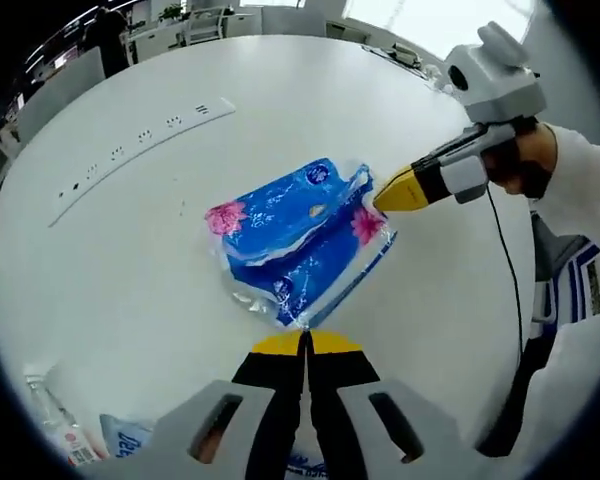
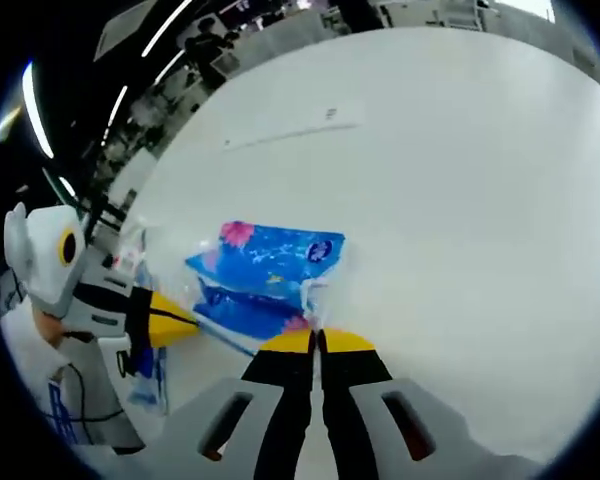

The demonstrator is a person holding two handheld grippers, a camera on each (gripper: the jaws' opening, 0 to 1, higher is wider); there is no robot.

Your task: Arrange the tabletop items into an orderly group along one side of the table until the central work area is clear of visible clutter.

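While the blue plastic tissue pack with pink flowers (image 1: 298, 240) lay near the middle of the round white tabletop (image 1: 160, 270), both tongs pinched its wrapper: the left tongs (image 1: 305, 338) closed on the near corner, the right tongs (image 2: 318, 338) closed on the opposite edge. Holding opposite ends probably kept the limp pack level for carrying aside. A white power strip (image 1: 140, 143) lay farther off.

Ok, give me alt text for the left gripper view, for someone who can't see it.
Both grippers pinch opposite edges of a blue tissue pack on the white table: the left gripper shut on its near edge, the right gripper on its far corner. A power strip lies beyond.
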